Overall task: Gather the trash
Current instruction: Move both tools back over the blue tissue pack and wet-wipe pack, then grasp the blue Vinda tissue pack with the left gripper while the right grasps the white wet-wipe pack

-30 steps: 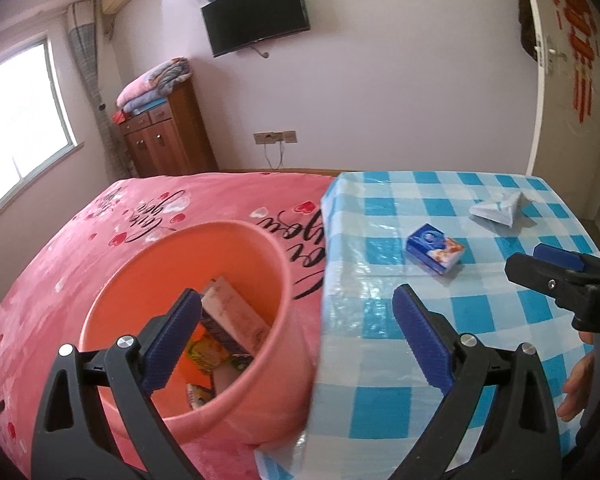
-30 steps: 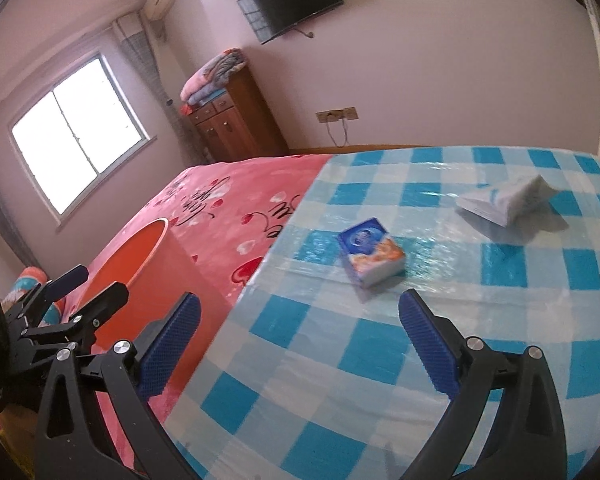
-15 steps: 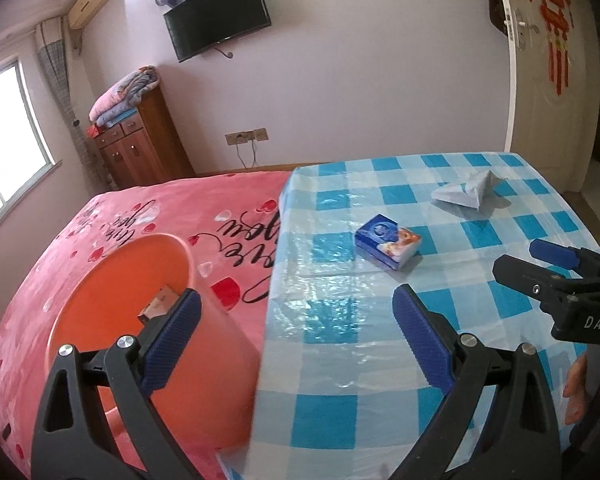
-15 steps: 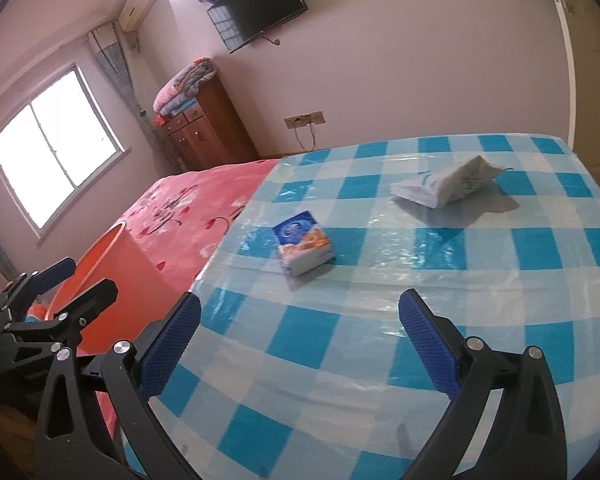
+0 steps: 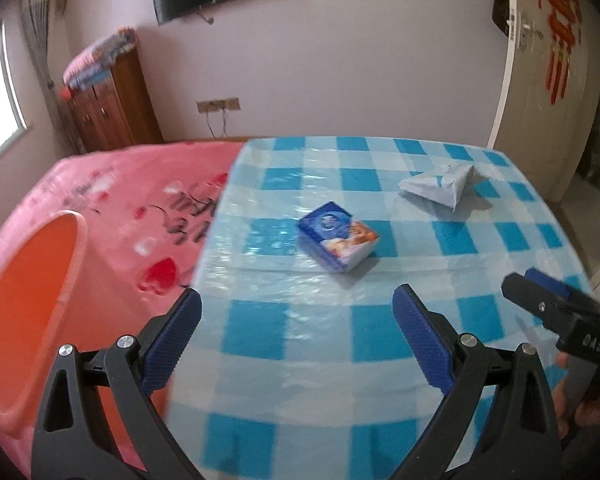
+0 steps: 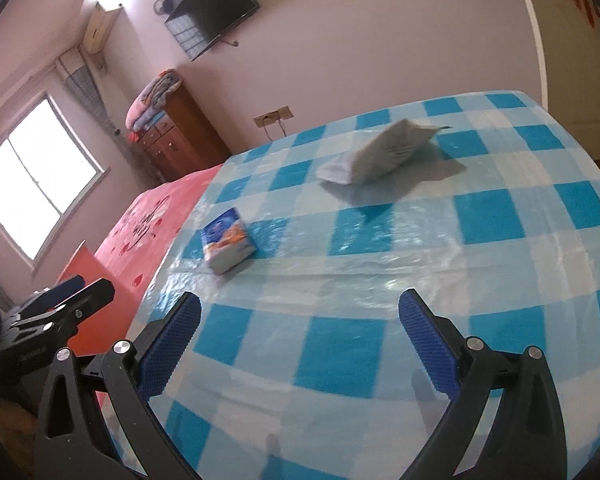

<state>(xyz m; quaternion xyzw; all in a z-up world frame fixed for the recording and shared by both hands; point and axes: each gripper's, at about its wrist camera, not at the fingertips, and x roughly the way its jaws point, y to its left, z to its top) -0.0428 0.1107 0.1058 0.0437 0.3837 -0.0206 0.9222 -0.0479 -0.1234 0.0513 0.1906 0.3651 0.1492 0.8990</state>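
A worktop [image 5: 340,360] is covered by a blue-and-white checked plastic cloth [image 5: 480,240]. A small blue carton [image 5: 337,240] is laid near its middle, and a crumpled pale packet [image 5: 440,189] is seen farther back, well apart from it. A pink bed [image 5: 112,200] is set against the worktop's left edge.

A glossy clear plastic film lies over the blue-and-white checked cloth on the bench [image 5: 380,360], wrinkled and catching glare. The small blue box [image 5: 337,239] looks like printed, slightly shiny card. The pale packet [image 5: 440,188] seems soft crinkled wrapping. The orange bucket [image 5: 28,300] is smooth plastic. The left gripper [image 5: 296,344] has matt black plastic arms, ribbed blue pads [image 5: 420,344] and bright metal screws. The cabinet [image 5: 108,108] is varnished wood.
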